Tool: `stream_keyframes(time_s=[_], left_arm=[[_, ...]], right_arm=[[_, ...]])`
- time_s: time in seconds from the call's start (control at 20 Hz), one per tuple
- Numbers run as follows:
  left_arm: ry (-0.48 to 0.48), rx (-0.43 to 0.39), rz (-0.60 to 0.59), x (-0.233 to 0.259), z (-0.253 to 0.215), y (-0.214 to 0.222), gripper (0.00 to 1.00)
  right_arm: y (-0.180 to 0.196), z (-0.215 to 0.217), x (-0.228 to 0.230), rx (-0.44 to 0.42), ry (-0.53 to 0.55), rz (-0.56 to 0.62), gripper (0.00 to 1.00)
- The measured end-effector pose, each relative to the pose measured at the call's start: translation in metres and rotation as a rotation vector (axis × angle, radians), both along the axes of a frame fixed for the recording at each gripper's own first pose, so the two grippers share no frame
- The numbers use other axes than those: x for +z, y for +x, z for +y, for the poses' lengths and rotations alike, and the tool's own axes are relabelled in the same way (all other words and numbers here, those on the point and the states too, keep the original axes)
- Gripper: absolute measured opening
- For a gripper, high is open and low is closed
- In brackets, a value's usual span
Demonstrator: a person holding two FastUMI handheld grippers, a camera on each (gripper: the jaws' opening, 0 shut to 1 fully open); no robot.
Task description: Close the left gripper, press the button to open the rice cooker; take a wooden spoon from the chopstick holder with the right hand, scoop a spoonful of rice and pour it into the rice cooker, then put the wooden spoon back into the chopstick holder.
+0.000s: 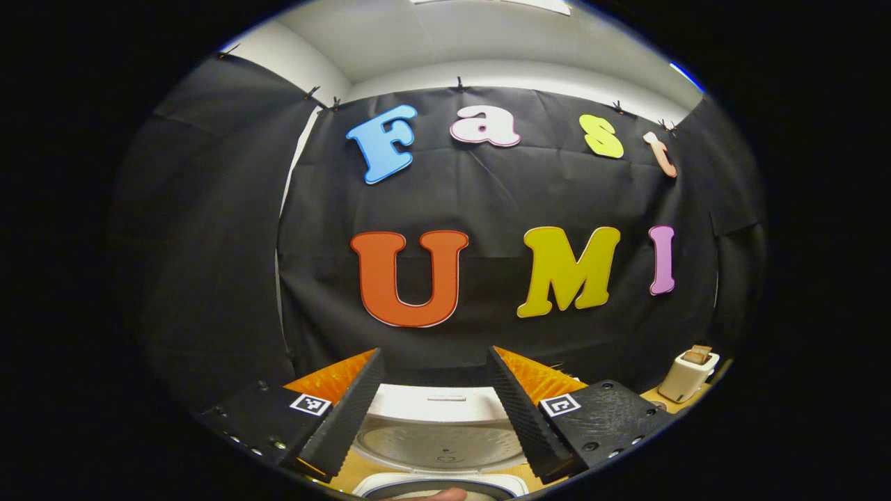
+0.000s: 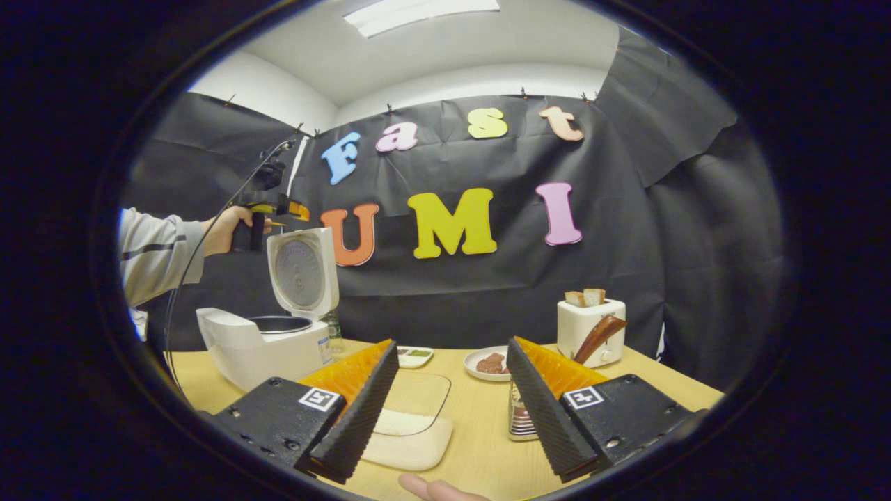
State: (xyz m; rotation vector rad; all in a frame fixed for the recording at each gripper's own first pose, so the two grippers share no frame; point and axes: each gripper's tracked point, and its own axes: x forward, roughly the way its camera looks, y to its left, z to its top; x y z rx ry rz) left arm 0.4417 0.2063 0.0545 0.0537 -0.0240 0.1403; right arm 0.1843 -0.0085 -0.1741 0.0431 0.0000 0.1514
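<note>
**Rice cooker open, both grippers spread and empty**

From my remote seat I see, in the right gripper view, the right gripper [image 2: 445, 410] with its fingers set wide apart and nothing between them. Beyond it on the wooden table [image 2: 480, 431] lies a clear-lidded container of rice [image 2: 407, 424], just ahead of the near finger. The chopstick holder [image 2: 522, 414] stands partly hidden behind the other finger, and a wooden spoon [image 2: 597, 335] leans up out of it, its handle crossing in front of a white toaster [image 2: 592, 330] that carries two slices of bread. A small plate [image 2: 487, 363] of brown food and a little dish [image 2: 415, 356] sit farther back. A fingertip [image 2: 435, 488] shows at the bottom edge.

The rice cooker [image 2: 268, 344] stands at the table's left end, lid raised upright, inner pot exposed. A sleeved hand [image 2: 226, 229] holds the left gripper [image 2: 275, 209] above and behind that lid.

In the left gripper view, the left gripper [image 1: 435, 403] is likewise spread, holding nothing, with the cooker's upturned lid [image 1: 438, 435] directly below between its fingers and the toaster [image 1: 689, 374] off to the side.

I can read no brand or label on the cooker or toaster
</note>
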Motion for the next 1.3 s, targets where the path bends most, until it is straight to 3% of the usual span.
stream_keyframes(time_s=[0.05, 0.1, 0.25, 0.45, 0.5, 0.55, 0.6, 0.7, 1.05, 1.1, 1.2, 1.25, 1.3], left_arm=[[0.007, 0.003, 0.008, -0.005, 0.001, 0.007, 0.94], [0.001, 0.019, 0.02, -0.009, 0.007, 0.012, 0.95], [-0.032, 0.008, 0.067, -0.031, 0.003, 0.022, 0.95], [-0.026, 0.043, 0.037, -0.03, 0.006, 0.016, 1.0], [-0.026, 0.047, 0.051, -0.03, 0.006, 0.012, 0.98], [-0.03, 0.046, 0.06, -0.029, 0.004, 0.007, 0.98], [-0.033, 0.046, 0.072, -0.031, 0.004, -0.001, 0.98], [-0.03, 0.049, 0.089, -0.033, 0.003, -0.014, 0.99], [-0.029, 0.081, 0.13, -0.043, -0.002, -0.067, 0.98], [-0.02, 0.08, 0.146, -0.047, -0.004, -0.074, 0.98], [-0.04, 0.07, 0.184, -0.055, -0.007, -0.087, 0.98], [-0.039, 0.063, 0.216, -0.063, -0.008, -0.093, 0.98], [-0.045, 0.055, 0.268, -0.076, -0.011, -0.1, 0.98]], right_arm=[[0.001, 0.001, -0.003, 0.005, 0.01, 0.014, 1.0], [0.002, 0.001, -0.007, 0.008, 0.018, 0.03, 0.96], [0.005, -0.005, -0.012, -0.017, 0.022, 0.055, 1.0], [0.007, -0.006, -0.012, -0.029, 0.028, 0.047, 1.0], [0.007, -0.006, -0.013, -0.033, 0.027, 0.053, 0.95], [0.007, -0.007, -0.014, -0.037, 0.03, 0.054, 1.0], [0.008, -0.008, -0.014, -0.037, 0.032, 0.055, 0.96], [0.008, -0.007, -0.012, -0.035, 0.042, 0.045, 1.0], [-0.01, -0.024, -0.003, -0.078, 0.113, 0.043, 1.0], [-0.016, -0.026, 0.002, -0.088, 0.136, 0.046, 0.94], [-0.028, -0.027, 0.012, -0.1, 0.16, 0.035, 1.0], [-0.034, -0.027, 0.012, -0.102, 0.157, 0.038, 0.94], [-0.04, -0.025, 0.014, -0.1, 0.148, 0.043, 0.94]])
